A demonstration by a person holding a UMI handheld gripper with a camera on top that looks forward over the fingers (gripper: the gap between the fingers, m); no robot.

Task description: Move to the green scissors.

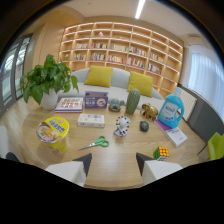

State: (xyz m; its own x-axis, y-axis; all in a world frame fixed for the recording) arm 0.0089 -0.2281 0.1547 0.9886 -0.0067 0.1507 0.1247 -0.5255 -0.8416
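Observation:
The green-handled scissors [96, 143] lie flat on the wooden table [120, 165], ahead of my left finger and slightly to its left, blades pointing left. My gripper [113, 161] stands open with nothing between its fingers, a wide gap of bare table showing between the two dark tips. The scissors lie a short way beyond the fingertips, untouched.
A yellow noodle bowl [52, 128] sits left of the scissors; a white box [91, 120] and zebra figure [122, 126] lie beyond them. A Rubik's cube [161, 153] rests by my right finger. Further back: potted plant [47, 82], cactus vase [132, 101], blue detergent bottle [172, 111], sofa.

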